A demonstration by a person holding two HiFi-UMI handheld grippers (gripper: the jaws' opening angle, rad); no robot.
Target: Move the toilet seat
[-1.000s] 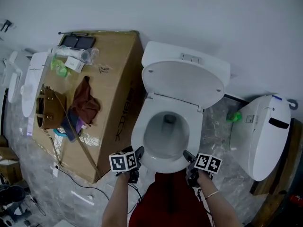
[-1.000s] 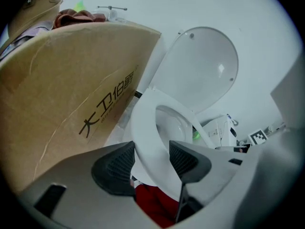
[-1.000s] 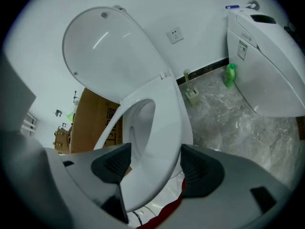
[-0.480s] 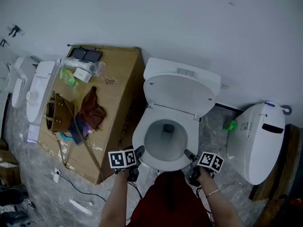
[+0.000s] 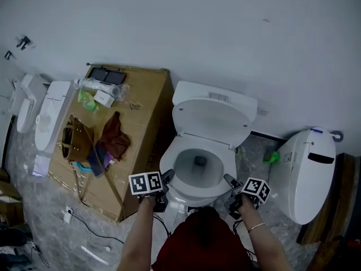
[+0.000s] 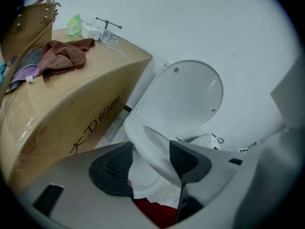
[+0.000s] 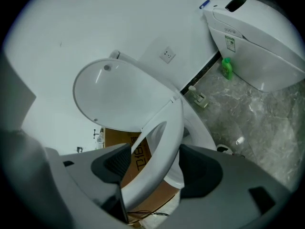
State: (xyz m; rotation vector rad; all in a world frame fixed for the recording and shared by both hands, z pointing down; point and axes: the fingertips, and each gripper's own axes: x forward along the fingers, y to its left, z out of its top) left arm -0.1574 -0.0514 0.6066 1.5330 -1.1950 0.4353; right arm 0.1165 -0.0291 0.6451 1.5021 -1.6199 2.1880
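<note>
Seen from the head, the seat's (image 5: 168, 159) front edge is partly lost behind marker cubes and arms. The left tool (image 6: 151, 152) and right tool (image 7: 150, 159) each clamp this smooth white oval ring between ribbed black pads. It tilts up off the bowl (image 7: 202, 133), with the glossy lid (image 7: 119, 95) upright behind.

The cardboard box (image 6: 71, 104) bears black printed Chinese characters on its side, starting "大", the rest unclear.
</note>
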